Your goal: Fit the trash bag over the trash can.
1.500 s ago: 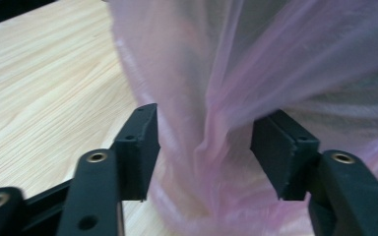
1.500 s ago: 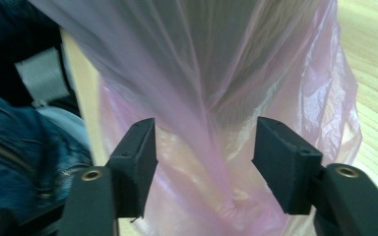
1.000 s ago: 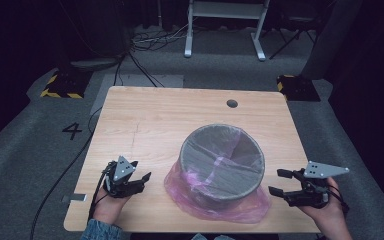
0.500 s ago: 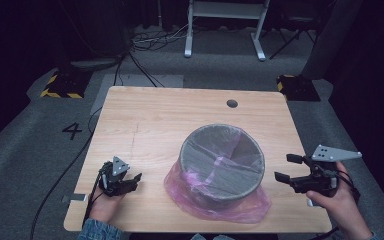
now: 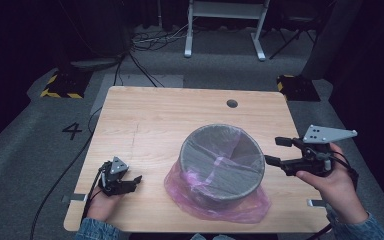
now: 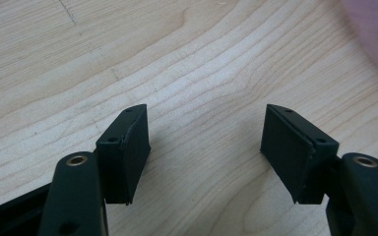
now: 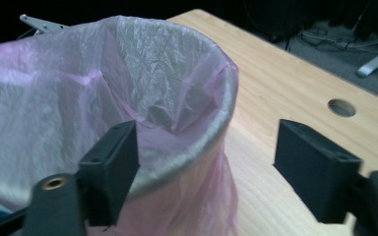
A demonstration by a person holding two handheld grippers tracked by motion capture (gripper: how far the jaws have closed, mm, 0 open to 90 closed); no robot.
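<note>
A grey mesh bin (image 5: 222, 162) lined with a pink plastic bag (image 5: 215, 202) stands on the wooden table (image 5: 155, 125), right of the middle; the bag spills out around its foot. At the bin's right, my right gripper (image 5: 275, 151) hovers level with the rim and points at it. In the right gripper view the bag-covered rim (image 7: 197, 147) lies just past that gripper (image 7: 209, 142). Its jaws have just been closing a little, and the pads press on nothing. My left gripper (image 5: 132, 179) is low over bare wood at the front left (image 6: 206, 123). Its jaws have just been opening a little, with nothing between them.
A round cable hole (image 5: 232, 103) sits near the table's far edge. Metal clips (image 5: 75, 198) stick out at the front corners. Cables, a white stand's legs (image 5: 225, 30) and yellow-black blocks (image 5: 60, 85) lie on the grey floor beyond.
My right hand has risen with its gripper from table height up to the bin's rim. The left gripper has sunk slightly toward the table.
</note>
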